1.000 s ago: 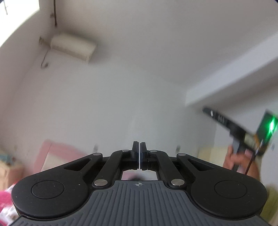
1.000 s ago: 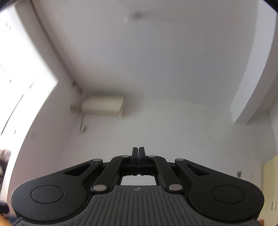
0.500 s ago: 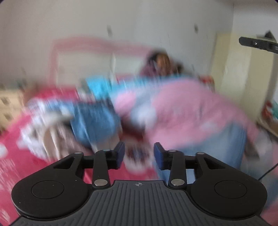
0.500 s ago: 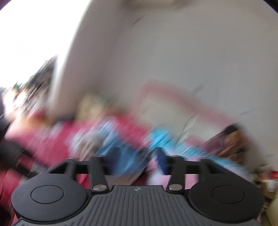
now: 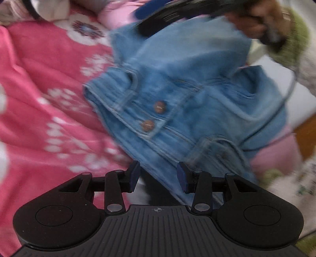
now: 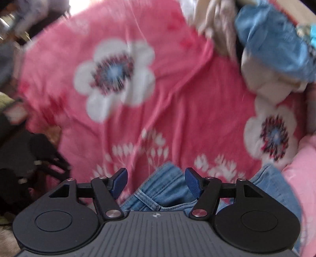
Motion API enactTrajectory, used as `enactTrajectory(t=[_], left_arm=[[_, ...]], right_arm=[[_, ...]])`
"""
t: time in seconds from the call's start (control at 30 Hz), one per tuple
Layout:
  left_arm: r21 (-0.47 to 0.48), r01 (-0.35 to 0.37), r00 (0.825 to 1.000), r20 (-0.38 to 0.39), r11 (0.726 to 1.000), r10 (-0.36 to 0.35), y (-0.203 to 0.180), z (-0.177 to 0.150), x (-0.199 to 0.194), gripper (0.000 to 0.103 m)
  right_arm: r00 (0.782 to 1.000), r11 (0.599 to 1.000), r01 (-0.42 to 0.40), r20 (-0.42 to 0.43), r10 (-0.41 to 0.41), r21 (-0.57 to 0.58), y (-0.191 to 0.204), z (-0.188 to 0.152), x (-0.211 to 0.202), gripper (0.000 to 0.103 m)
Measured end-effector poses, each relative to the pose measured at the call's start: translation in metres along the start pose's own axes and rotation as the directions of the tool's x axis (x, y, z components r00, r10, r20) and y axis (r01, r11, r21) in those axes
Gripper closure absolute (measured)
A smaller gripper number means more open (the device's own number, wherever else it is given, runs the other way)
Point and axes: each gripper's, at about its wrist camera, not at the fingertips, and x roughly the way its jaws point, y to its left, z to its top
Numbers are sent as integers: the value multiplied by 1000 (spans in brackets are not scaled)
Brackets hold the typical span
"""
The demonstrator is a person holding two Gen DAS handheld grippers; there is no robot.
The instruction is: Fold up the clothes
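Light blue denim jeans [image 5: 177,89] with two brown buttons lie crumpled on a pink flowered bedsheet [image 5: 39,98]. My left gripper [image 5: 158,176] is open just above the sheet, its right pad at the jeans' near edge, nothing pinched. The right gripper's body [image 5: 177,11] shows blurred at the top of the left wrist view, held by a hand in a green sleeve [image 5: 292,39]. In the right wrist view my right gripper [image 6: 156,181] points down at the bed with its jaws opening. The jeans' waistband [image 6: 162,187] lies between its fingers, and the pads do not press on it.
A heap of beige and blue clothes [image 6: 272,49] sits at the far right of the flowered sheet [image 6: 177,89]. A pale pink quilt [image 6: 304,178] borders the jeans on the right. Dark objects [image 6: 23,158] stand off the bed's left side.
Both grippers swung down from facing the ceiling and wall to the bed and the jeans. Both went from shut to open.
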Motion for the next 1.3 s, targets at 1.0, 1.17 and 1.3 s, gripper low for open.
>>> enactTrajectory(t=[1.0, 1.17, 1.3], left_arm=[[-36, 197, 980, -1, 980, -197, -16, -20, 38, 62], [-61, 205, 978, -20, 977, -207, -13, -18, 41, 58], [-72, 201, 979, -12, 977, -202, -11, -18, 38, 57]], right_arm=[[953, 961, -87, -303, 3, -262, 35, -41, 80, 69], [951, 936, -100, -308, -10, -337, 43, -40, 81, 89], [982, 913, -30, -182, -49, -406, 52, -37, 51, 93]])
